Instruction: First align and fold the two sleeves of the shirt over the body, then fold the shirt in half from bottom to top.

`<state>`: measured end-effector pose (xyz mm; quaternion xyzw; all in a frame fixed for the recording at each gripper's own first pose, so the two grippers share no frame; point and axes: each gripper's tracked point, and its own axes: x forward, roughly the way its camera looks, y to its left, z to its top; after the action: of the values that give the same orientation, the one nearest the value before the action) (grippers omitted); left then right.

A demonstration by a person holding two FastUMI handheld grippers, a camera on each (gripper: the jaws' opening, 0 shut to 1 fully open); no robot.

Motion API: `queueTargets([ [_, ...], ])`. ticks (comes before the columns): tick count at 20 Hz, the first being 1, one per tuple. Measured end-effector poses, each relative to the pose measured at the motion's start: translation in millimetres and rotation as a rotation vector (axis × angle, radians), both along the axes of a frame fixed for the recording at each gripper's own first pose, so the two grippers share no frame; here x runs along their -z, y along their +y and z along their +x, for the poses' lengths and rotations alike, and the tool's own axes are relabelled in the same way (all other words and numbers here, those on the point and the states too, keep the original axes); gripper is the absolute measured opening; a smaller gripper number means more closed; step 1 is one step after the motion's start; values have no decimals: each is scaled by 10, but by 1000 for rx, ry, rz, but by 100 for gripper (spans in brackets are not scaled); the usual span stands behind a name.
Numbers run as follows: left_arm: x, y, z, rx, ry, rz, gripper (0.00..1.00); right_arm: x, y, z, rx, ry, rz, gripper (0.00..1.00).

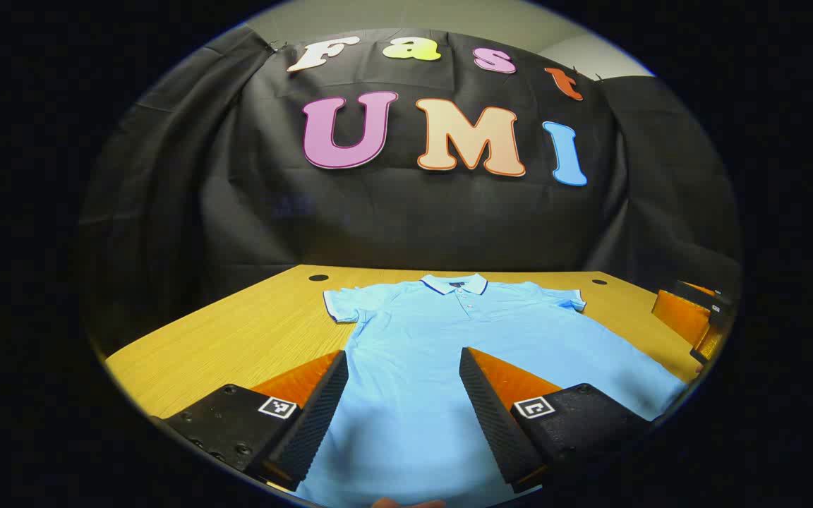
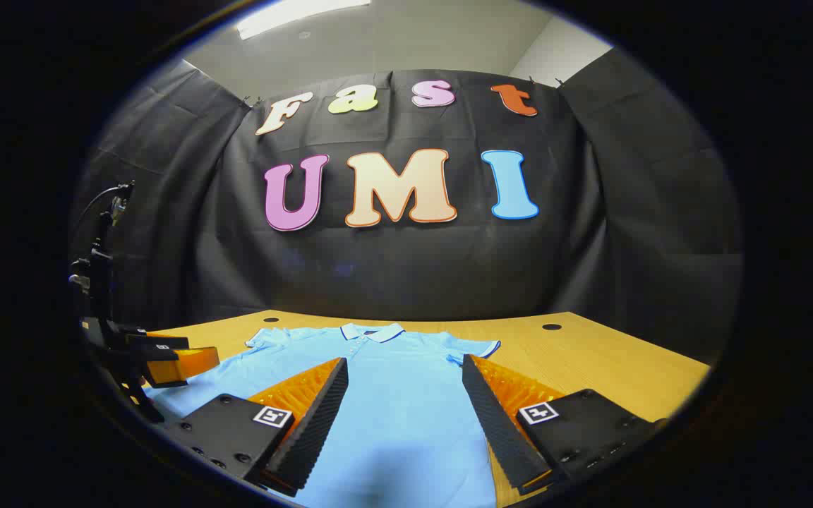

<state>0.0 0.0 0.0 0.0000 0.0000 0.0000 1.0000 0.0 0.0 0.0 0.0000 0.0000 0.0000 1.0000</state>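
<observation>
Shirt, a light blue short-sleeved polo (image 1: pixel 442 339) with white-trimmed collar, is laid flat, face up, on the yellow wood-grain table (image 1: pixel 237 339), collar toward 12 o'clock and hem toward 6. Both sleeves are spread outward at roughly 10 and 2 o'clock, unfolded, and the body is full length. Judged: zero steps done, with both sleeve folds and the bottom-to-top fold left. Left gripper (image 1: pixel 403 391) is held above the lower body, jaws wide apart, nothing gripped. Right gripper (image 2: pixel 404 398) is held likewise, jaws spread and empty, above the shirt's right half.
</observation>
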Motion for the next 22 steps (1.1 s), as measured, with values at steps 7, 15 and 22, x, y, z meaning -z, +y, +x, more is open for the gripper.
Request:
queueTargets([
  [7,6,-35,5,25,4,-20,95,20,25,47,-27,40,42,100],
  [15,14,-40,0,35,13,-40,95,-27,-47,165,-28,60,63,100],
  [22,8,-29,0,43,8,-52,95,-138,-79,584,-68,115,-13,99],
])
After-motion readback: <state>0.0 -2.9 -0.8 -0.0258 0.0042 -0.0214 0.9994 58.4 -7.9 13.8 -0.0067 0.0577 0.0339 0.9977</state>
